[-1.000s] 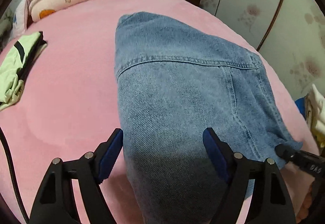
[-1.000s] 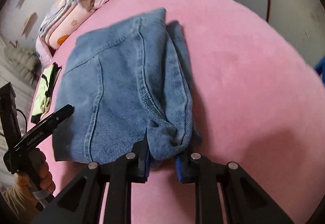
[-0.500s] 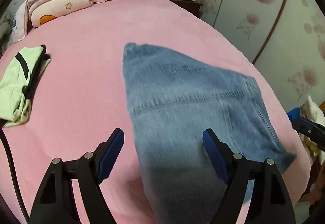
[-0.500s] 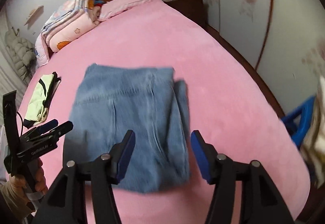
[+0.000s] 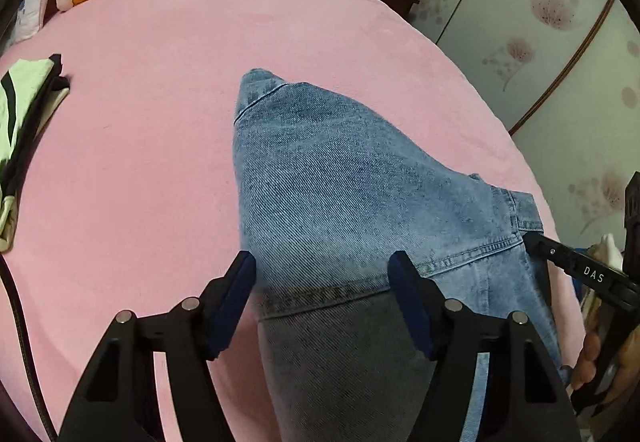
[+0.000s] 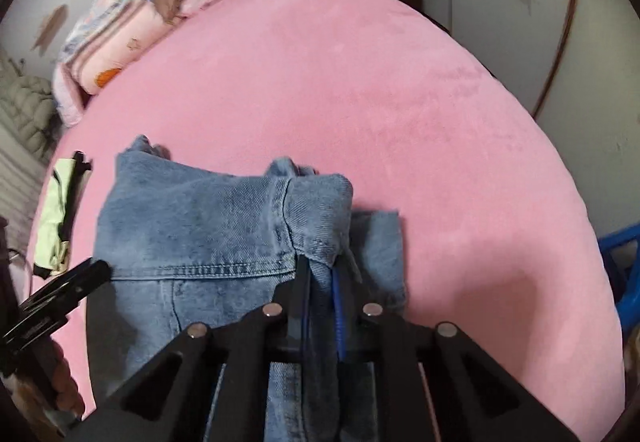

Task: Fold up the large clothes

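Right wrist view: denim garment (image 6: 208,226) lies folded on the pink bed (image 6: 360,81), its near fold pinched in the right tool (image 6: 322,290). Left tool (image 5: 322,294) stands spread over the denim. Green garment (image 5: 20,113) lies well apart.
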Demonstrator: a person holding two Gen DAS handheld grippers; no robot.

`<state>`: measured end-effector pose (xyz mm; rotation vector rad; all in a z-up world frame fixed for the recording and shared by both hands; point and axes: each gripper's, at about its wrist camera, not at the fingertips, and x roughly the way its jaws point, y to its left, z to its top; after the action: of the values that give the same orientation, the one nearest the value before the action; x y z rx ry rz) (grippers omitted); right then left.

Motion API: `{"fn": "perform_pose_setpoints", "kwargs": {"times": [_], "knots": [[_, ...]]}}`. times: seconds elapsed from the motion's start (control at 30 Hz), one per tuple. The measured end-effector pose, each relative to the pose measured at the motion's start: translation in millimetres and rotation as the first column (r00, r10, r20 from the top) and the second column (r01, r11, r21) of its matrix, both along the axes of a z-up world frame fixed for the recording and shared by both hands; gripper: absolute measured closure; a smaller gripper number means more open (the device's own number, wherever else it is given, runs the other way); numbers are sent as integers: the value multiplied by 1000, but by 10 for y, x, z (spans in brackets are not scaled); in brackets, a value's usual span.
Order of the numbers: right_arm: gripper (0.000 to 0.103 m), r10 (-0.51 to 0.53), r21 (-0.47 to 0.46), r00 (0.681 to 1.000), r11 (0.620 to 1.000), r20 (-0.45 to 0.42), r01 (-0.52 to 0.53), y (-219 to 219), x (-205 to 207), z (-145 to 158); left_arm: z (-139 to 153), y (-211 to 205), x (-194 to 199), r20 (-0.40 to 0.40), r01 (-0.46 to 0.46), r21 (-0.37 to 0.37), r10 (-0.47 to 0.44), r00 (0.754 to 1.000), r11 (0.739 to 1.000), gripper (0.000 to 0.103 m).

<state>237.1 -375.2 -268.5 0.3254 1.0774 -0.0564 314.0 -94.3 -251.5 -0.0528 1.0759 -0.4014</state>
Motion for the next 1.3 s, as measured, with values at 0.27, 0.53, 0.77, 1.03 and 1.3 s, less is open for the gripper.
{"fn": "perform_pose_setpoints", "kwargs": {"times": [0.27,0.53,0.77,1.03,1.3], "knots": [[93,24,-35,999,999,-27,-25,2,31,-228,-71,-93,-22,46,33,50,-36,998,998,34],[88,8,-46,1000,999,-24,-9,44,-145,99,70,12,-80,-55,-13,66,17,998,998,28],[86,1,-27,1000,1000,3,-1,227,-401,553,489,58,-314,-64,-14,81,20,998,997,24],[61,40,-30,998,999,50,-39,451,-769,1197,1100,104,-654,-11,-41,120,42,999,992,24],[47,90,-49,989,995,121,-85,435,-952,1709,1539,104,-879,-4,-36,63,37,999,997,24]]}}
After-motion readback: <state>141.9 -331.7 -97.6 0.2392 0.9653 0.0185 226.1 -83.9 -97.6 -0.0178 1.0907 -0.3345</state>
